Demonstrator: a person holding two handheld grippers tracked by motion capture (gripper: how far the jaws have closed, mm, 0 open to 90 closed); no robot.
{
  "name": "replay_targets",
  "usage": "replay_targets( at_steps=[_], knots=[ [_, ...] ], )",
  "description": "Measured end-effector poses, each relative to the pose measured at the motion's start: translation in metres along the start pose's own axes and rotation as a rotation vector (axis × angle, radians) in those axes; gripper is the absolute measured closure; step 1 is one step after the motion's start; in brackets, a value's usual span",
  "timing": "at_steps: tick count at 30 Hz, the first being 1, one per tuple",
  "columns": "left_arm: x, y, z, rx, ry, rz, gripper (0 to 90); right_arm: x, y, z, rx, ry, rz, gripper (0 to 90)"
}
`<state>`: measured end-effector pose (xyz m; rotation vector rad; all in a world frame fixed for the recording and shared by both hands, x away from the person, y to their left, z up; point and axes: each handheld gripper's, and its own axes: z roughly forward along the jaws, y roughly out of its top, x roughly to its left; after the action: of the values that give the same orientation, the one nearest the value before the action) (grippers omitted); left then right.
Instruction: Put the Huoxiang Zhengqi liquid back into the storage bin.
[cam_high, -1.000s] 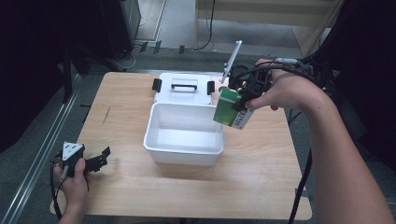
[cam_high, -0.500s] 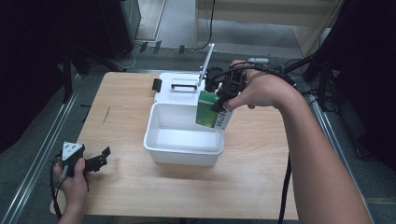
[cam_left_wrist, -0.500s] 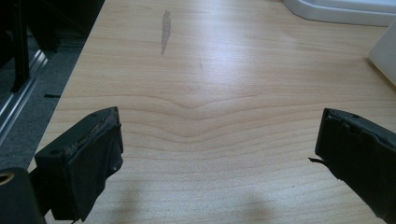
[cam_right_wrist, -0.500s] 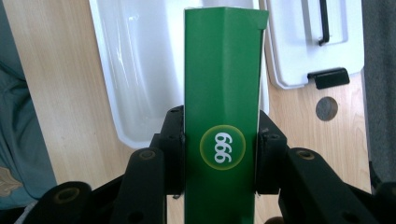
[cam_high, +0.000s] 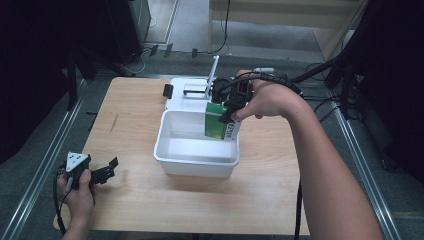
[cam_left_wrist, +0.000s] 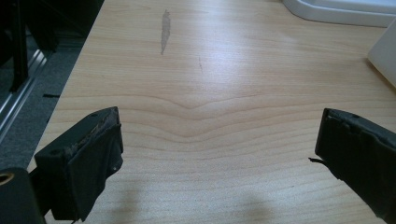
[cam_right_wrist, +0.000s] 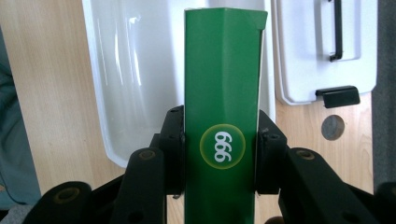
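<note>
right gripper (cam_right_wrist: 220, 154) clamped on both sides of the green carton (cam_right_wrist: 222, 70), a smooth glossy rectangular box with a round "999" mark; it has come in from beyond the white bin's (cam_high: 172, 152) right rim and now hangs over the bin's right half, so dropping it in looks close. bin is glossy hard plastic, rounded corners, nothing inside; flat handled lid (cam_high: 192, 89) behind it. left gripper (cam_left_wrist: 219, 154) jaws apart, idle over pale wood-grain table (cam_high: 130, 200), well left of bin
</note>
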<state>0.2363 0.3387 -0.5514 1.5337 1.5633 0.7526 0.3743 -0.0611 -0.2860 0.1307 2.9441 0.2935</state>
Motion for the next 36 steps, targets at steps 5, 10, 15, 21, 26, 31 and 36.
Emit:
replay_targets(
  at_steps=[5, 10, 15, 21, 26, 31, 36],
  knots=[
    [0.0, 0.0, 0.0, 0.0, 0.001, 0.001, 1.8, 0.0, -0.001, 0.009, 0.003, 0.006, -0.059, 64.1],
    [0.0, 0.0, 0.0, 0.0, -0.001, 0.0, 1.8, -0.003, -0.005, 0.02, -0.001, 0.019, -0.092, 64.0],
    [0.0, 0.0, 0.0, 0.001, -0.001, 0.002, 1.8, -0.004, -0.007, 0.03, 0.009, 0.033, -0.08, 64.0],
    [0.0, 0.0, 0.0, 0.002, -0.002, 0.003, 1.8, -0.004, -0.008, 0.05, 0.025, 0.045, -0.077, 64.0],
    [0.0, 0.0, 0.0, -0.001, -0.001, 0.0, 1.8, -0.003, -0.008, 0.063, 0.034, 0.052, -0.073, 63.9],
    [0.0, 0.0, 0.0, -0.001, -0.002, -0.001, 1.8, -0.003, -0.008, 0.079, 0.043, 0.049, -0.076, 63.9],
    [0.0, 0.0, 0.0, 0.0, -0.003, -0.004, 1.8, -0.003, -0.008, 0.094, 0.052, 0.062, -0.081, 63.8]
  ],
)
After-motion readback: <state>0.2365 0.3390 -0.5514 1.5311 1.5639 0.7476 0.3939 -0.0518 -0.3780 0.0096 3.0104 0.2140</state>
